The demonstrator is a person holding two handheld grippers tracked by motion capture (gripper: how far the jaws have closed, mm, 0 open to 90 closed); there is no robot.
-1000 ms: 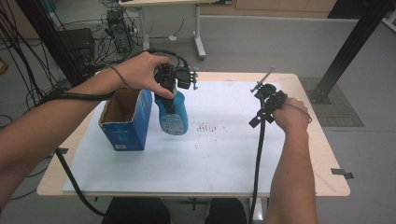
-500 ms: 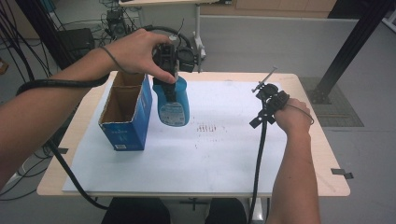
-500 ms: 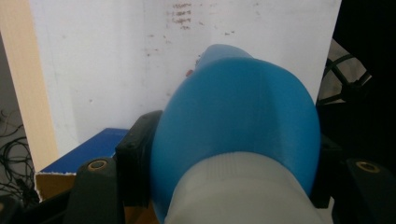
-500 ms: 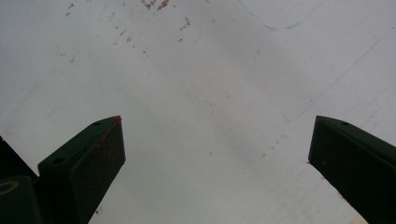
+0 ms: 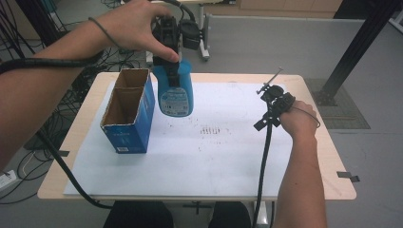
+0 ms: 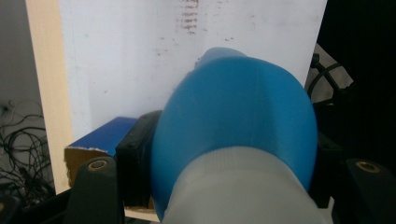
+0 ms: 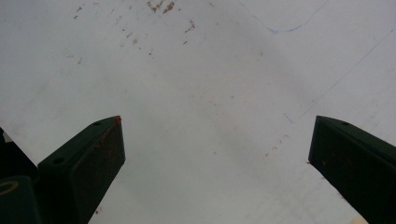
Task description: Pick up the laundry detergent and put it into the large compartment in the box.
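A blue plastic bottle point(image 5: 175, 97) with a label hangs in the air just right of an open-topped blue cardboard box point(image 5: 128, 114). My left gripper point(image 5: 172, 71) is shut on the bottle's neck from above, held by a hand. In the left gripper view the bottle's blue shoulder point(image 6: 233, 126) bulges between the black fingers point(image 6: 134, 161), with the box corner point(image 6: 100, 140) below. My right gripper point(image 5: 277, 100) rests over the white sheet at the table's right side. Its jaws point(image 7: 217, 154) stand wide open with only the white sheet between them.
A white sheet point(image 5: 228, 156) with small brown marks covers the wooden table point(image 5: 199, 194). Cables trail from both grippers off the front edge. A desk frame and more cables stand behind the table, and a black post rises at the far right.
My left hand has lifted the bottle straight up from the sheet beside the box. The right hand has stayed put.
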